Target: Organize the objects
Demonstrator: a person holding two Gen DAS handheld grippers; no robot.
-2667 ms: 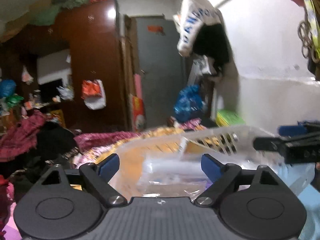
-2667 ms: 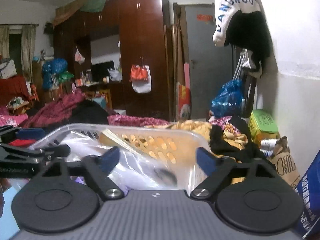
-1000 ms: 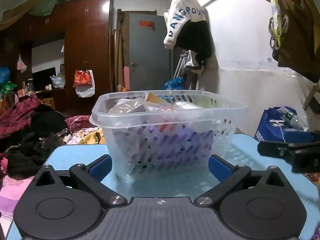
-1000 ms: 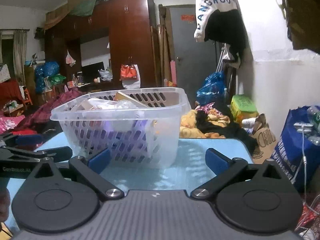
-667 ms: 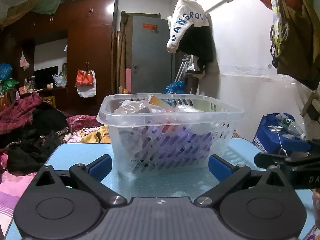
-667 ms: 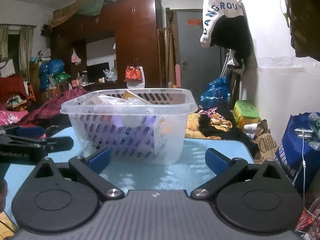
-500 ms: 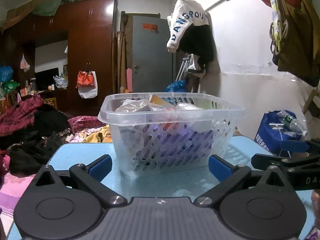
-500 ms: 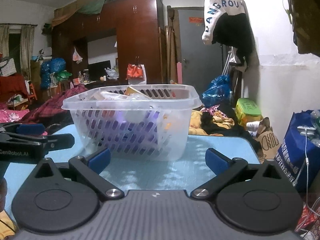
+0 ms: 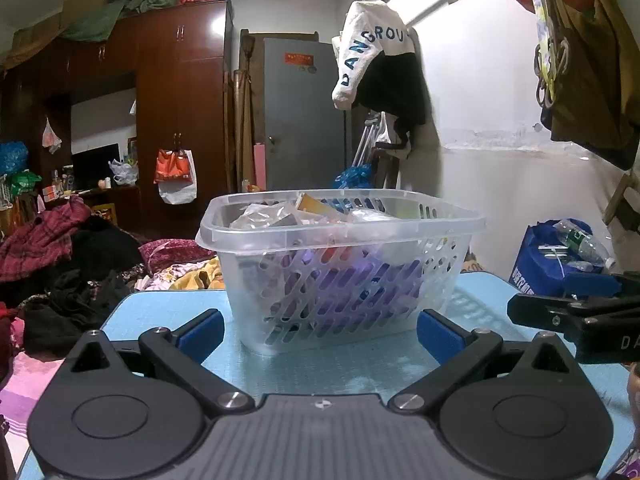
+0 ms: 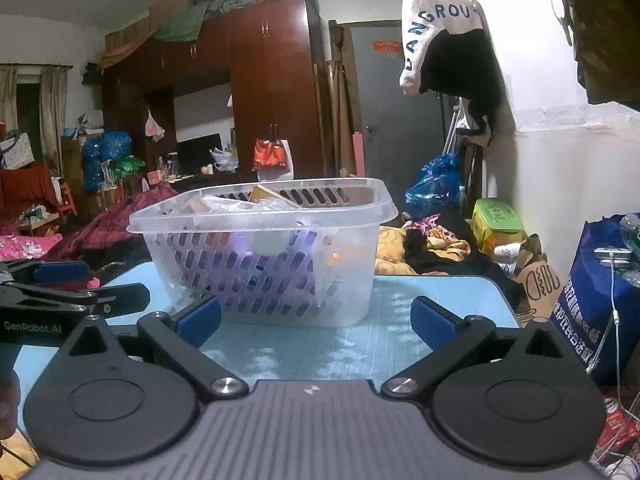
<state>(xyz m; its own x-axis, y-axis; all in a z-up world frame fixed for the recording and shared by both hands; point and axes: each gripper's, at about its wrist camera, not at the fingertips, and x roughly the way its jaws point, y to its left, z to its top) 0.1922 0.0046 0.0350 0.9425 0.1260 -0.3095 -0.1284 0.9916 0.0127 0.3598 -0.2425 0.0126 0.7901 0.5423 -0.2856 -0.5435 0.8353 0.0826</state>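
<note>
A clear plastic basket [image 9: 456, 222] with slotted walls stands on the light blue table [image 9: 132, 312]. It holds several items, among them plastic bags and a yellow packet. It also shows in the right wrist view [image 10: 384, 210]. My left gripper [image 9: 318, 330] is open and empty, low over the table, a little in front of the basket. My right gripper [image 10: 316, 320] is open and empty, also just in front of the basket. Each gripper shows at the edge of the other's view.
Piles of clothes [image 9: 60, 248] lie left of the table and beyond it [image 10: 432, 244]. A blue bag with bottles [image 9: 560, 256] stands to the right, near the white wall. A dark wardrobe [image 10: 272, 92] and a grey door [image 9: 300, 120] are behind.
Both grippers have pulled back from the basket and dropped lower, level with its side. The basket now stands alone on the table. Both stay open.
</note>
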